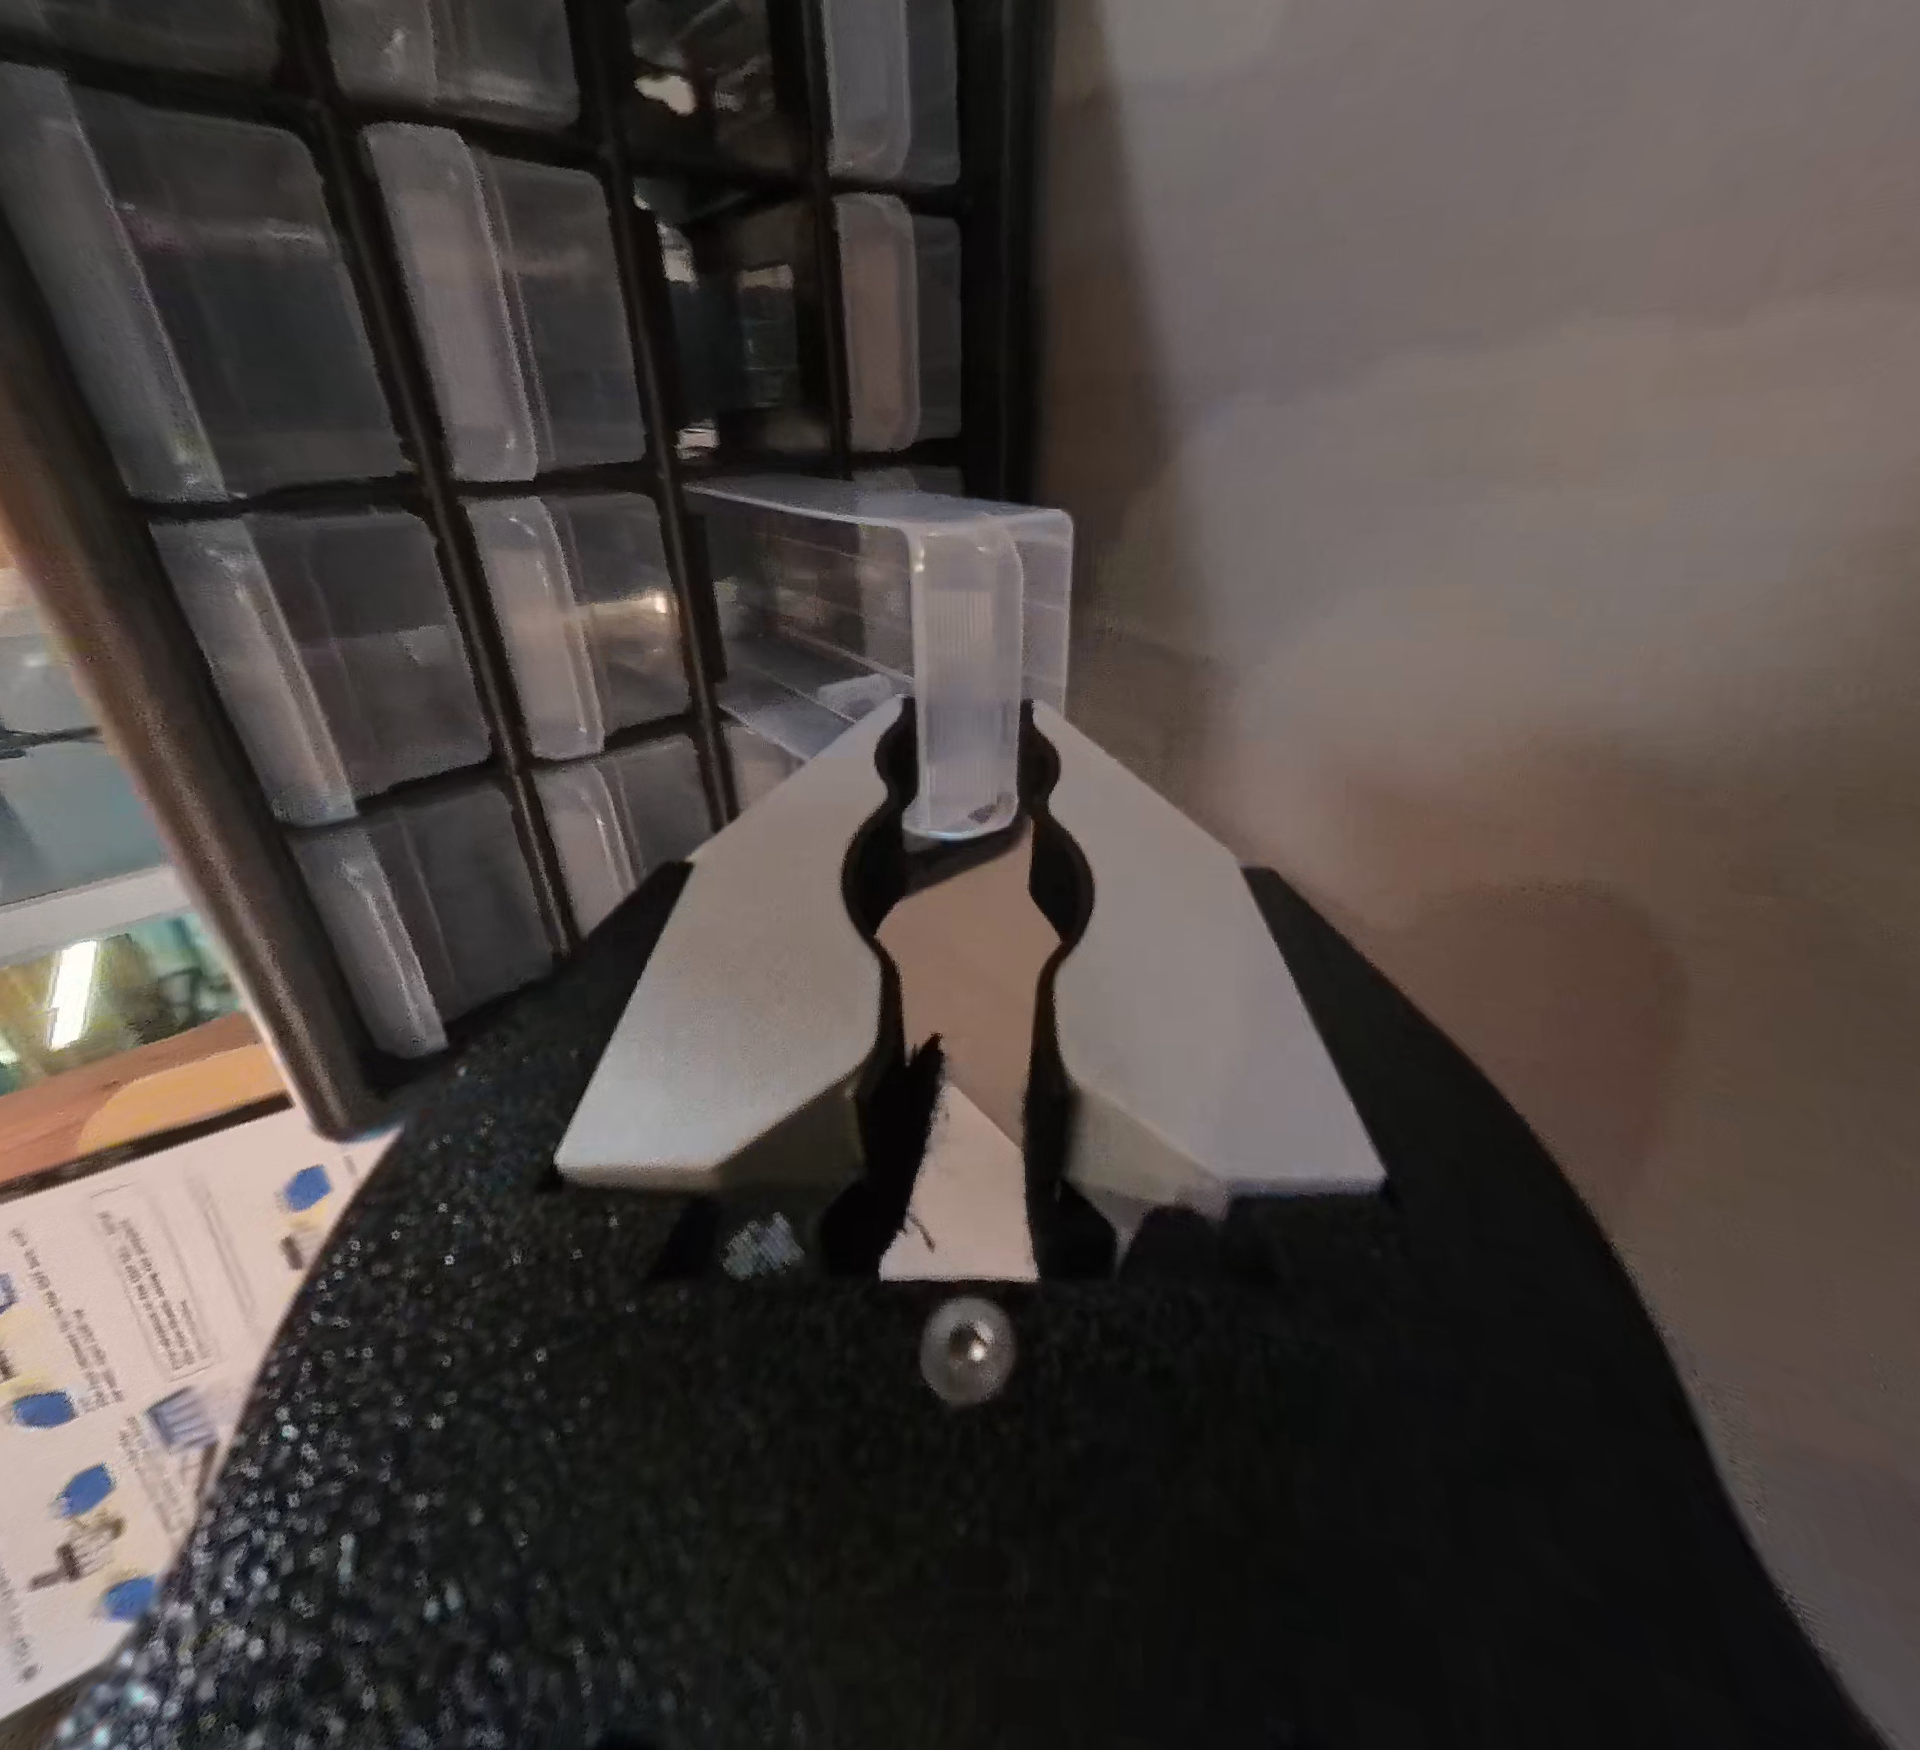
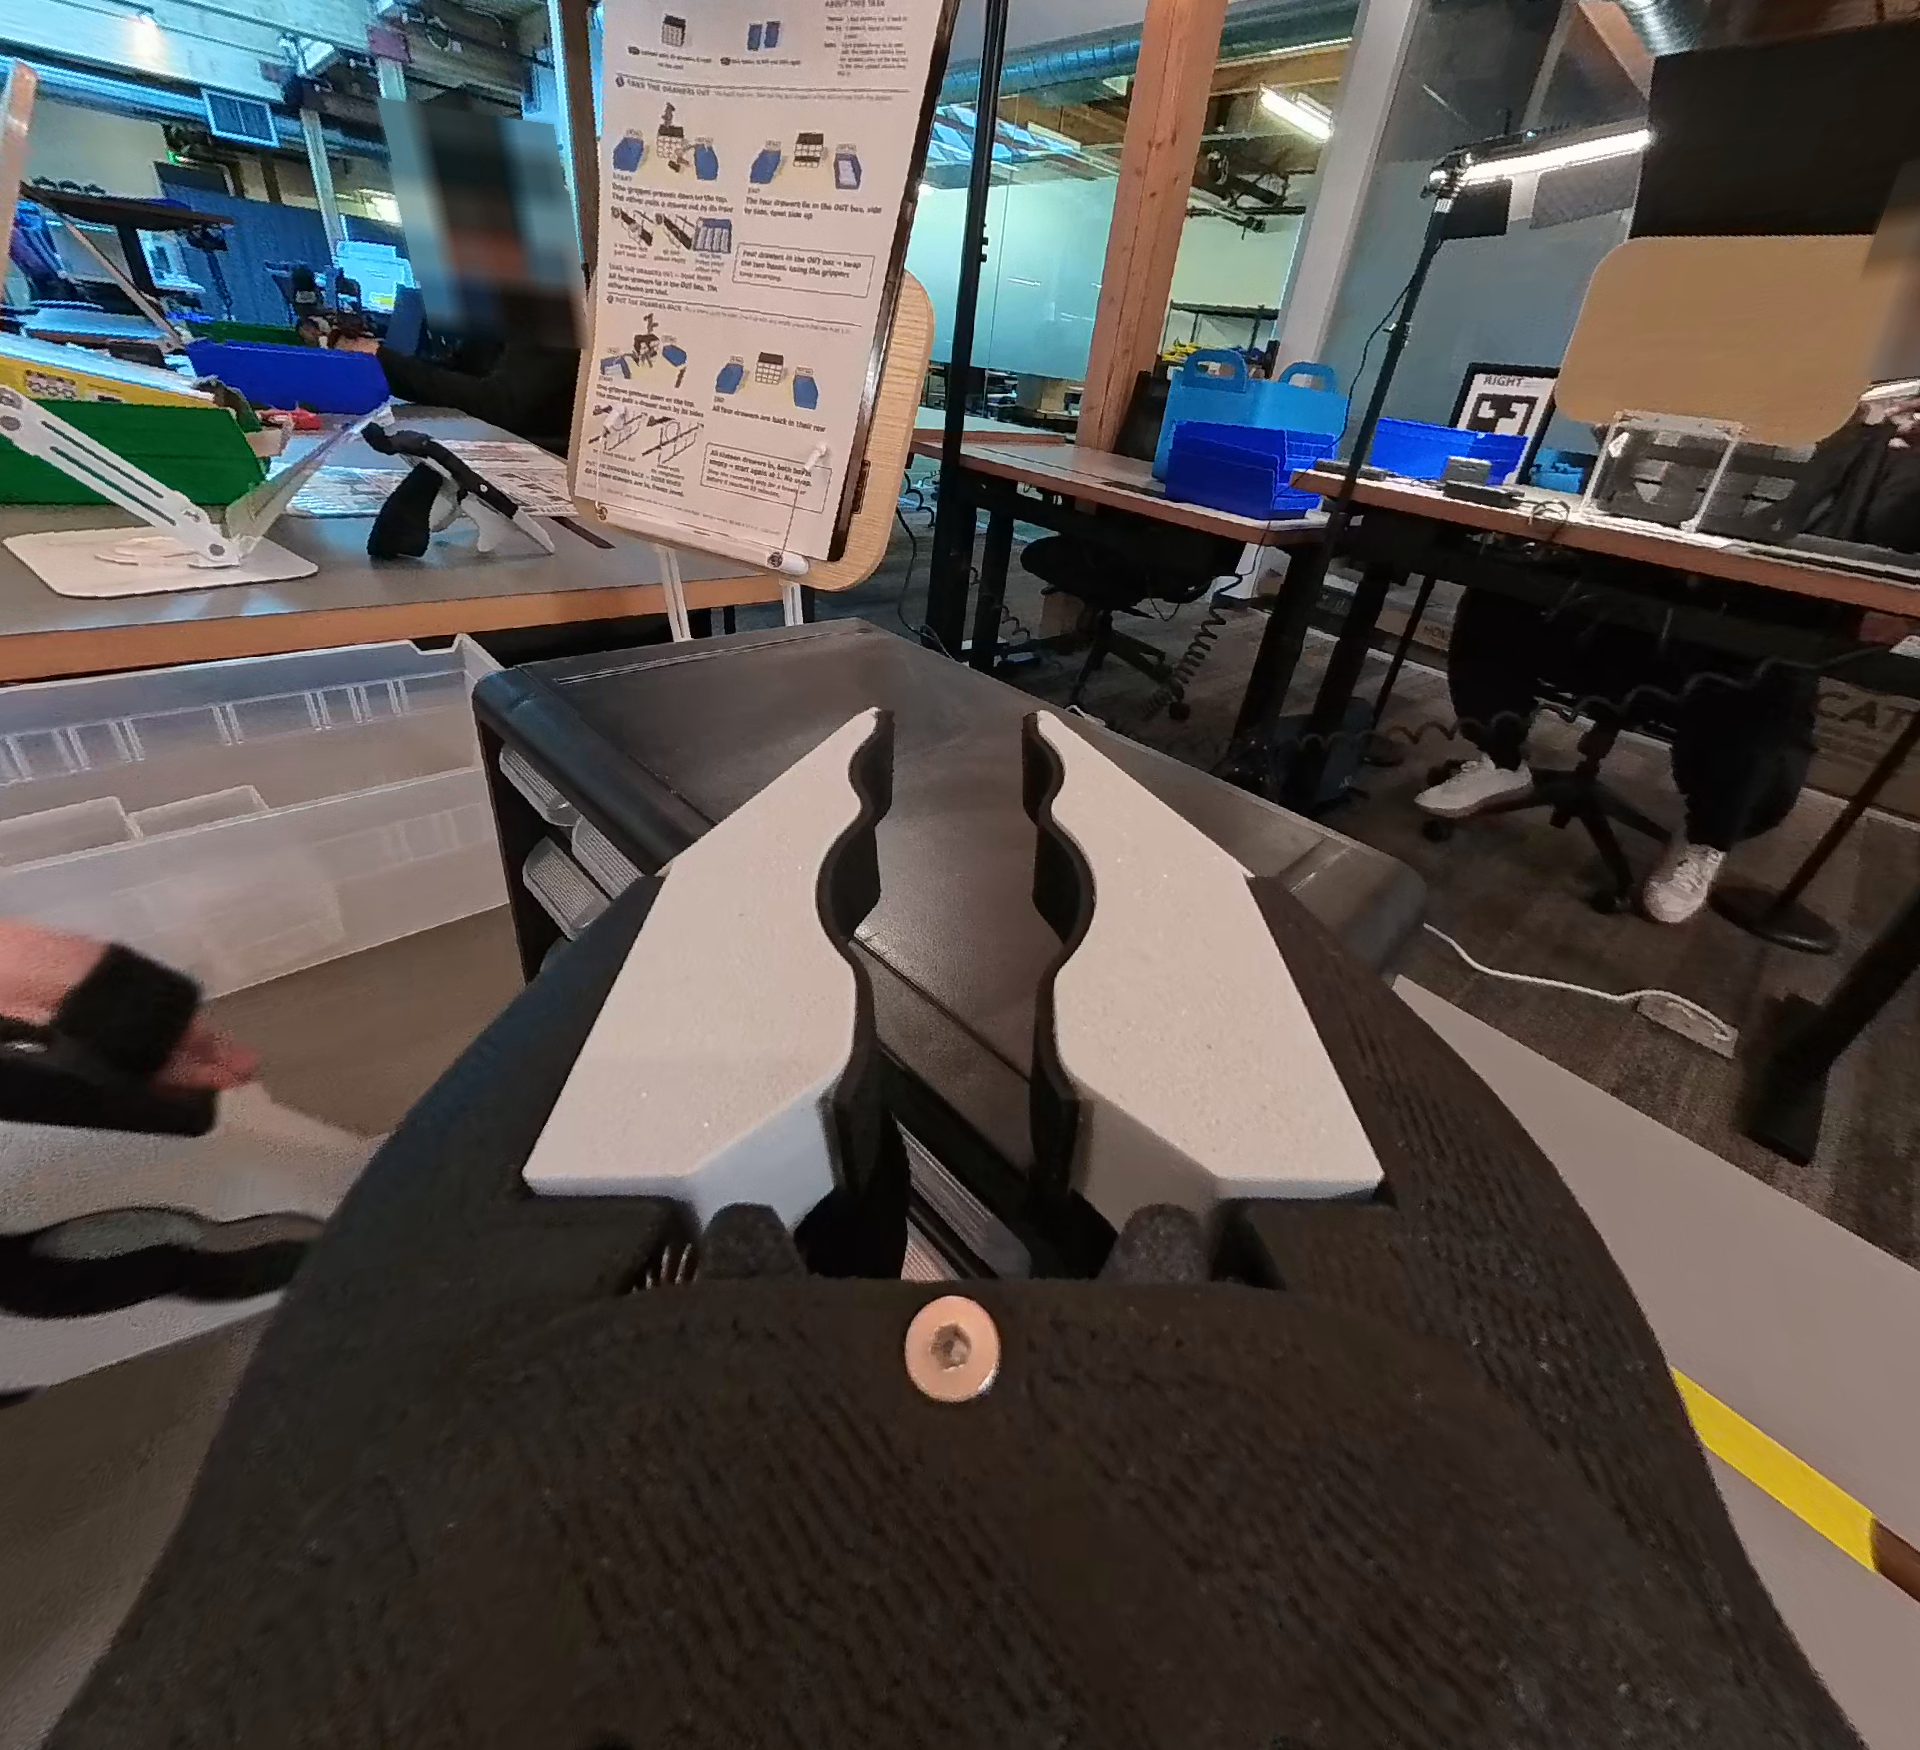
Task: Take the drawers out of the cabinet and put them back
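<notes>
the left gripper (image 1: 961,770) has its two grey fingers (image 1: 769,952) drawn close together, pinching the clear handle tab (image 1: 961,734) of a transparent drawer (image 1: 883,588). the tab sits between the finger tips, with the wavy black inner pads touching it on both sides. this drawer juts partway out of its slot in the black cabinet (image 1: 644,412), low in the column nearest the pale wall (image 1: 1455,350); its clear side wall and top rim show well forward of the cabinet front. the other clear drawers (image 1: 249,298) in the neighbouring columns sit pushed in, though the view is blurred there. a printed sheet (image 1: 135,1305) lies on the bench at the lower left.

the right gripper (image 2: 956,734) holds nothing: its fingers (image 2: 727,952) are spread a little, with an open gap between the tips. they lie low over the cabinet's flat dark top (image 2: 790,765); whether they touch it cannot be told. a few drawer fronts (image 2: 566,827) show down the cabinet's left face. a clear plastic bin (image 2: 229,786) stands on the bench just left of the cabinet, and a gloved hand (image 2: 114,1035) is at the left edge. behind the cabinet an instruction sheet (image 2: 758,225) stands upright on a wooden board.
</notes>
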Tool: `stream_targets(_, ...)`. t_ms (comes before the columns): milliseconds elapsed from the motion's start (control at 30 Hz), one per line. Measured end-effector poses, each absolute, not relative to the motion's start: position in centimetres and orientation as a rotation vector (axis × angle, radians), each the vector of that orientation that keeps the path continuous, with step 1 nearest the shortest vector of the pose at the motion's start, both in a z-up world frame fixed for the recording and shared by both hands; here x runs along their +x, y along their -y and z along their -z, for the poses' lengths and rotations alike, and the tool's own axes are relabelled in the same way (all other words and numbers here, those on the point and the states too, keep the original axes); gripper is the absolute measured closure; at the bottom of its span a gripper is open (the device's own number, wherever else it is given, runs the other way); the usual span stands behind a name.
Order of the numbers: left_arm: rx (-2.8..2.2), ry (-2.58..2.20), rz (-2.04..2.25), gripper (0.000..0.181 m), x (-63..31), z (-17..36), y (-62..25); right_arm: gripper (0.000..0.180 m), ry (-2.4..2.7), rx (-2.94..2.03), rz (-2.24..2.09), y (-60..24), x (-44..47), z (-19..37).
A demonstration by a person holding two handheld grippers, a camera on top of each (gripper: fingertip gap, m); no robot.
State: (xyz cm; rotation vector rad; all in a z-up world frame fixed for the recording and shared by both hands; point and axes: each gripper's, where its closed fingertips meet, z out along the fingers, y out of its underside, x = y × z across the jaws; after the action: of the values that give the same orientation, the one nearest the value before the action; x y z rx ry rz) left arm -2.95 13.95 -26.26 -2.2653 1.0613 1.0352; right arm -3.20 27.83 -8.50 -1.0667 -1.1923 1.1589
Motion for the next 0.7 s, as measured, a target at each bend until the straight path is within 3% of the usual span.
stream_targets(33,-2.221,-1.066,-1.071,0.165,-3.6,26.2,-14.7,0.156,1.192,-1.066,-1.161,-27.8,-3.2,8.5)
stream_targets(400,-1.968,-0.934,-1.346,0.162,-8.2,25.8,-19.6,0.156,1.192,-1.067,-1.157,-27.8,-3.2,8.5)
stream_targets(467,-1.925,-0.870,-1.352,0.132,-7.7,25.4,-19.1,0.156,1.192,-1.068,-1.157,-27.9,-3.2,8.5)
stream_targets(500,-1.909,-0.846,-1.346,0.130,-7.4,25.3,-18.8,0.156,1.192,-1.068,-1.157,-27.8,-3.2,8.5)
stream_targets(633,-1.914,-0.870,-1.166,0.156,-5.6,26.8,-18.0,0.156,1.192,-1.069,-1.155,-27.9,-3.2,8.5)
stream_targets(700,-1.936,-0.886,-1.152,0.159,-5.9,27.3,-18.1,0.156,1.192,-1.070,-1.152,-27.9,-3.2,8.5)
